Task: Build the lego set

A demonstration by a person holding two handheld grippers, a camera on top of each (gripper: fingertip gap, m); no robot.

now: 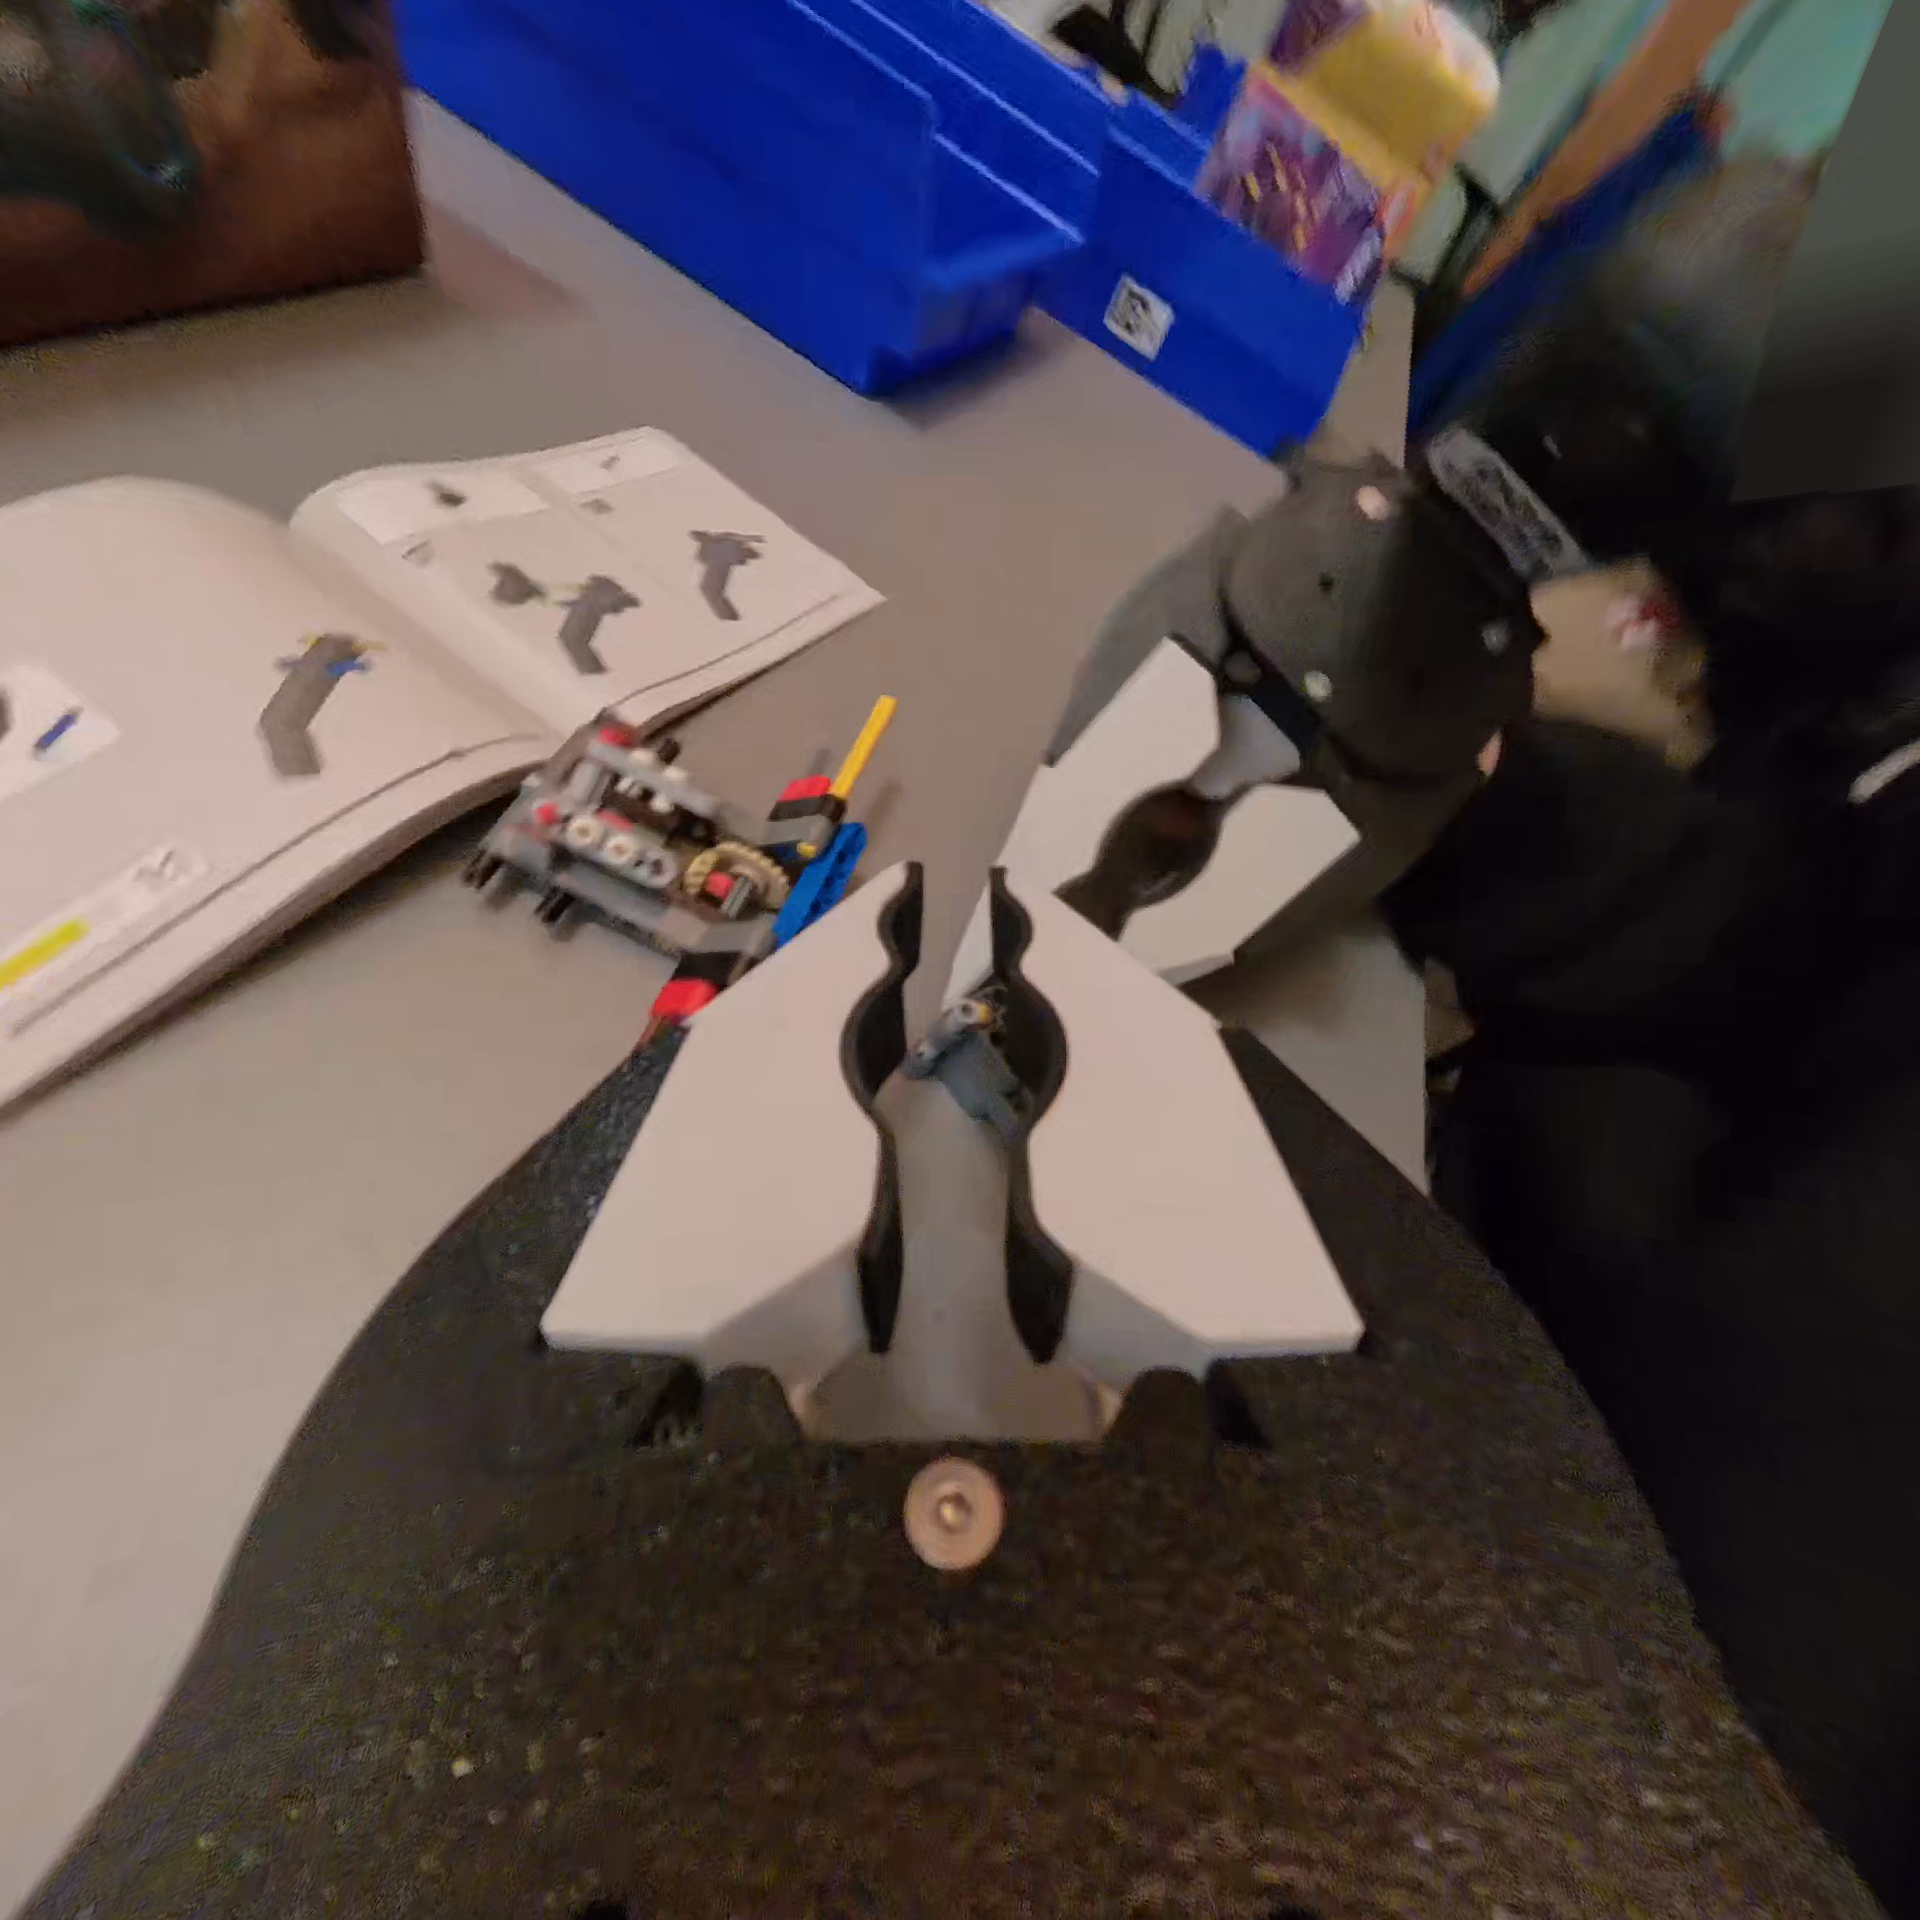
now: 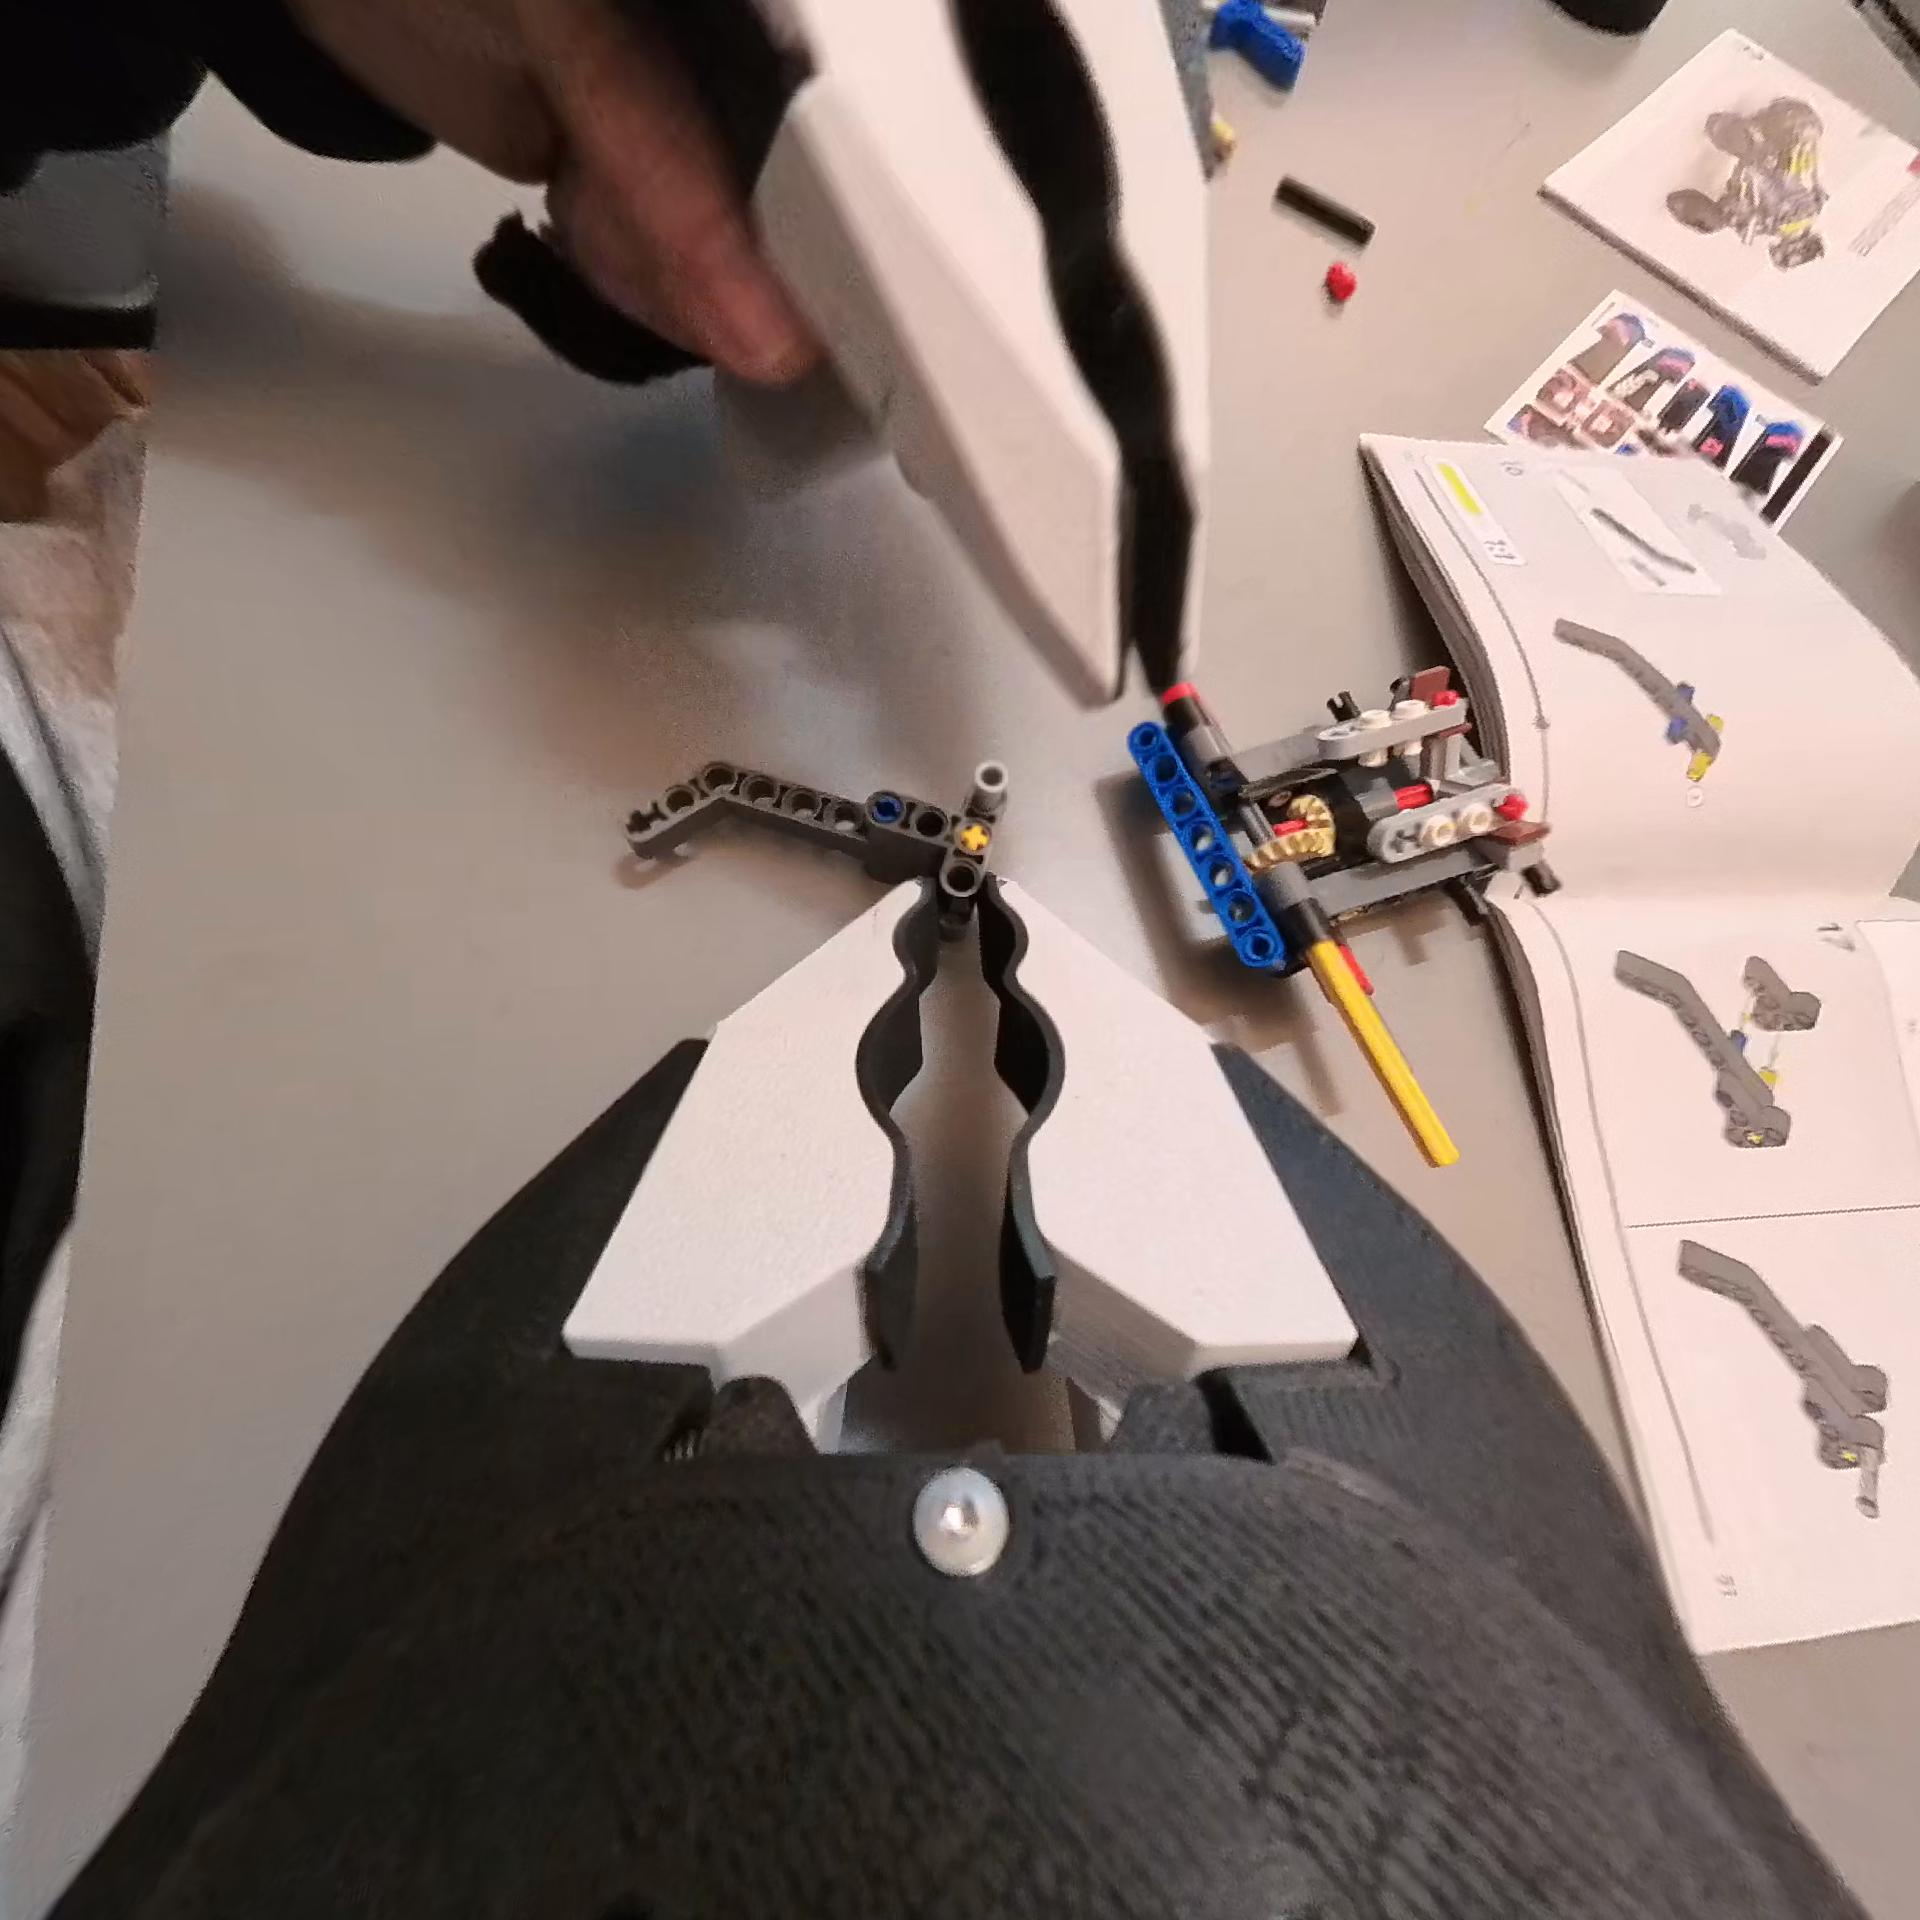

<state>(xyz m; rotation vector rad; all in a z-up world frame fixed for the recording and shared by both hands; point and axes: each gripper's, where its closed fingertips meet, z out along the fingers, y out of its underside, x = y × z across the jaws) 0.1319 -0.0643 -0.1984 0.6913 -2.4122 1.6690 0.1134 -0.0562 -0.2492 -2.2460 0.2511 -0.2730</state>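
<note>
the right gripper (image 2: 961, 896) pinches the small, light, stiff bent grey lego arm (image 2: 821, 816) by its end pin on the grey surface (image 2: 416, 727), best held there, while the left gripper (image 1: 956, 883) is spread a little, near the lego car frame (image 2: 1340, 821).

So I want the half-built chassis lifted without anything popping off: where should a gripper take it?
Probably across the dark grey frame mid-body, coming from above with fingers spanning its width. It lies flat on the table; the blue beam and yellow axle stick out one end and look easier to dislodge.
</note>
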